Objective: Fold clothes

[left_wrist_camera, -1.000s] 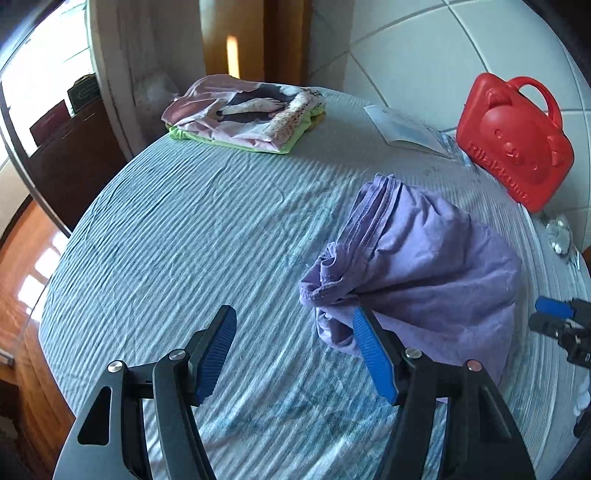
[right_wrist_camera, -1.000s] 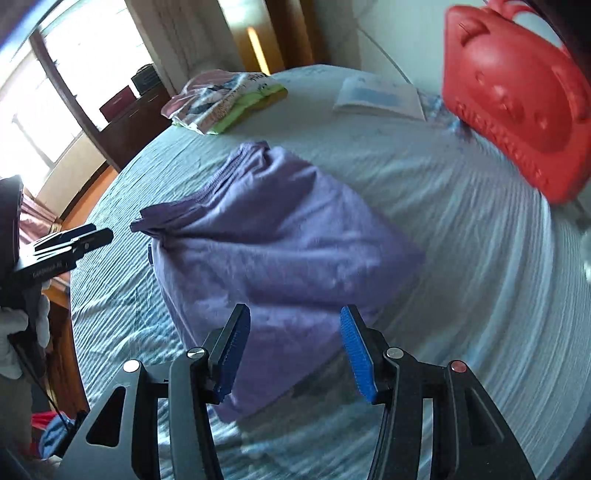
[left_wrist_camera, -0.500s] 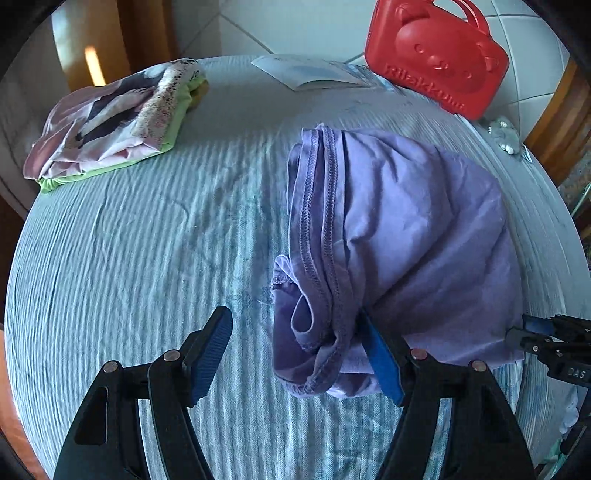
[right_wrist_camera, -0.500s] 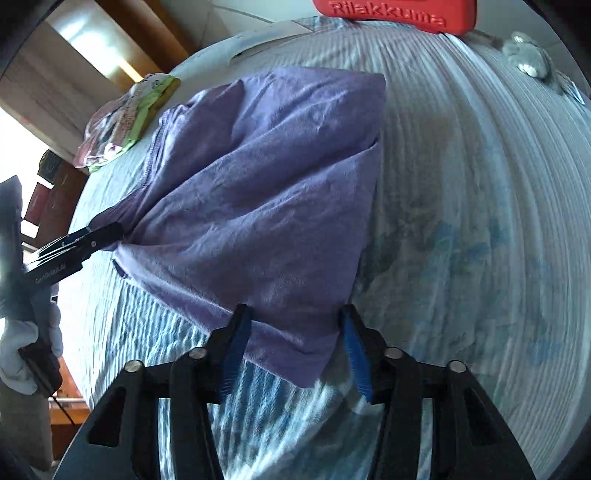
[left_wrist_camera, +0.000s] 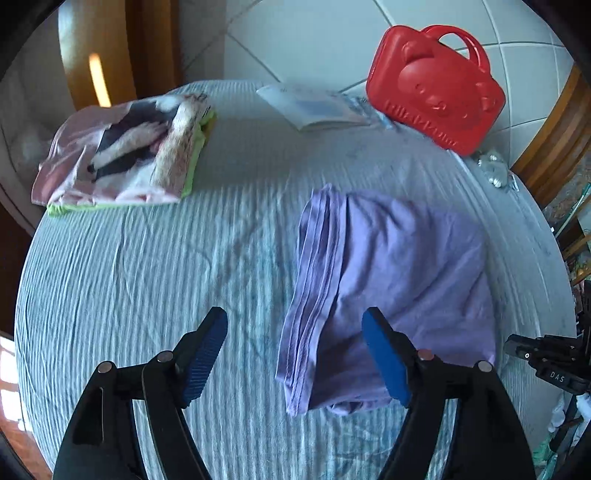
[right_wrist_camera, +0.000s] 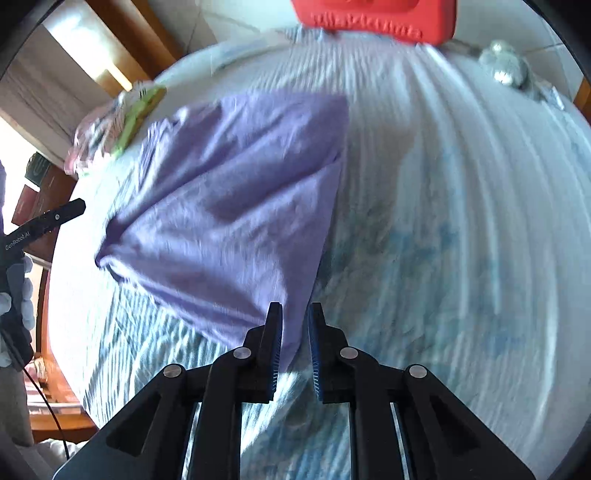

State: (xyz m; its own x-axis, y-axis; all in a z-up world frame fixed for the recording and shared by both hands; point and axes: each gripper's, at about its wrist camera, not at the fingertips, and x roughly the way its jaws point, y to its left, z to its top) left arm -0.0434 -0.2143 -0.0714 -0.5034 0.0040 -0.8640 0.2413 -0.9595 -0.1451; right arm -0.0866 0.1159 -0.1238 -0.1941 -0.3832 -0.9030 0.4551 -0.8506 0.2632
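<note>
Nearest in the right wrist view, right tongs (right_wrist_camera: 294, 343) clenched on the near corner of the purple garment (right_wrist_camera: 236, 206), blue pads almost together with the cloth pinched between. In the left wrist view, left tongs (left_wrist_camera: 295, 354) spread wide and released, the right pad resting over the garment's near edge, the left pad above bare cloth. Purple garment (left_wrist_camera: 384, 280) folded, lying on the striped pale blue tablecloth (left_wrist_camera: 147, 280) covering the counter, stitched hems stacked along its left side. Further back at the left, a folded pile of printed pink and green clothes (left_wrist_camera: 122, 151), well apart from the purple piece. Beyond, near the far edge, a flat white packet (left_wrist_camera: 314, 107), and just beside it to the right a red bear-faced case (left_wrist_camera: 436, 92) with a handle, leaning by the tiled wall (left_wrist_camera: 325, 33). Blurred in the right wrist view.
</note>
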